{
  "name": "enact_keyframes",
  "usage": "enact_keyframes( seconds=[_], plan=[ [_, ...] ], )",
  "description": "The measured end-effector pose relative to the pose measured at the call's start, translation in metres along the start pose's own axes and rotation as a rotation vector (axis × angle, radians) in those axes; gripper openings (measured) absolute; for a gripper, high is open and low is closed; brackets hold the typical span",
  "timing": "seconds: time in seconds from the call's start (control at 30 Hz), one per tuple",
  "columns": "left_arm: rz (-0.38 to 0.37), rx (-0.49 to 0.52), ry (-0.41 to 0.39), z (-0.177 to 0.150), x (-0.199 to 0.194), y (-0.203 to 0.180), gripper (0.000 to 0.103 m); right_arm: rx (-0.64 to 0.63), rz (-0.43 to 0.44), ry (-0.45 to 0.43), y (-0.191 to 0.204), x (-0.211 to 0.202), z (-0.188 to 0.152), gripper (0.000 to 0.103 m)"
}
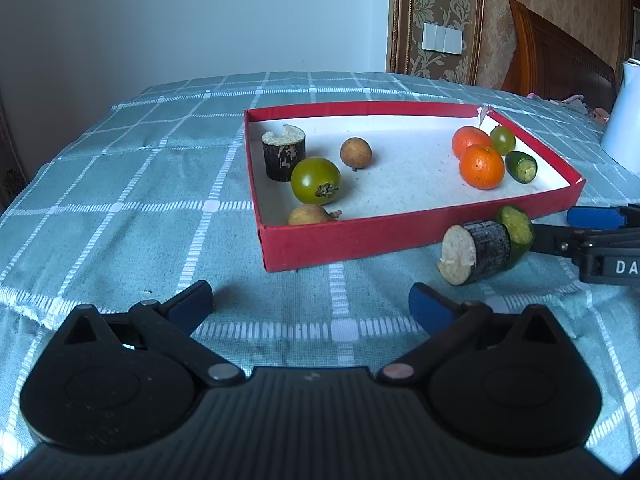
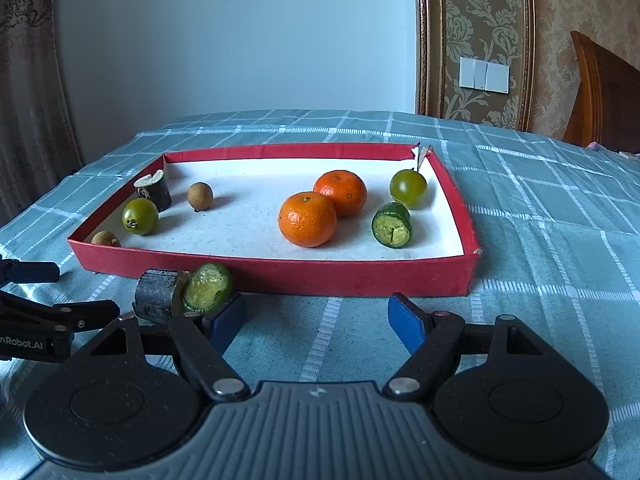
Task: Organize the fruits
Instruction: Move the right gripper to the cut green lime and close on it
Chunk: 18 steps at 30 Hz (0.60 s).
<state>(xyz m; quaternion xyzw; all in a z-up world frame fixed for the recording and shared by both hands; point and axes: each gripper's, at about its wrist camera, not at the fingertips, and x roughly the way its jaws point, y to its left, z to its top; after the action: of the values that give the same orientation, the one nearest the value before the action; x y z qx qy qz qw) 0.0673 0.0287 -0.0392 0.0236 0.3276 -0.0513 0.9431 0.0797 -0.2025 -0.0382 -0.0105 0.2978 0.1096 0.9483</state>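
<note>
Fruits — most lie in a shallow red tray (image 2: 276, 276) with a white floor, set on a green checked tablecloth (image 2: 540, 240)

Tray contents, left end: one dark cane stub (image 2: 154, 192) standing upright in the far left corner; one green tomato (image 2: 140, 216) just in front of it; one brown longan (image 2: 199, 196) a little to the right; a second longan (image 2: 105, 238) at the near left corner, half hidden behind the near wall.

Tray contents, right end: two oranges (image 2: 308, 219) touching each other; one green grape-like fruit (image 2: 408, 189) near the torn far right corner; one cut cucumber end (image 2: 392, 225) in front of it, cut face toward the camera.

Outside the tray, against its near wall: a second cane stub (image 1: 476, 252) lying on its side, touching a second cucumber piece (image 1: 516, 232).

Left gripper (image 1: 310, 300) — spread wide, nothing between its blue pads, hovering over the cloth before the tray.

Right gripper (image 2: 316, 320) — also wide apart and empty; its left pad sits just beside the loose cucumber piece, whether touching cannot be told

A white object (image 1: 624, 120) at far right is cut off by the frame
</note>
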Motion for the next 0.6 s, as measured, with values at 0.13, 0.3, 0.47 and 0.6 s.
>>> enact_keyframes(
  seconds=[0.13, 0.3, 0.47, 0.6],
  plan=[
    [0.0, 0.0, 0.0, 0.0, 0.0, 0.0, 0.103, 0.008, 0.014, -0.006, 0.0, -0.007, -0.002, 0.079],
    [0.0, 0.0, 0.0, 0.0, 0.0, 0.0, 0.103, 0.025, 0.062, -0.025, 0.002, -0.018, -0.005, 0.079],
    [0.0, 0.0, 0.0, 0.0, 0.0, 0.0, 0.103, -0.013, 0.086, -0.006, 0.015, -0.013, -0.005, 0.079],
    [0.0, 0.0, 0.0, 0.0, 0.0, 0.0, 0.103, -0.067, 0.073, -0.003, 0.028, -0.005, -0.003, 0.079]
  ],
)
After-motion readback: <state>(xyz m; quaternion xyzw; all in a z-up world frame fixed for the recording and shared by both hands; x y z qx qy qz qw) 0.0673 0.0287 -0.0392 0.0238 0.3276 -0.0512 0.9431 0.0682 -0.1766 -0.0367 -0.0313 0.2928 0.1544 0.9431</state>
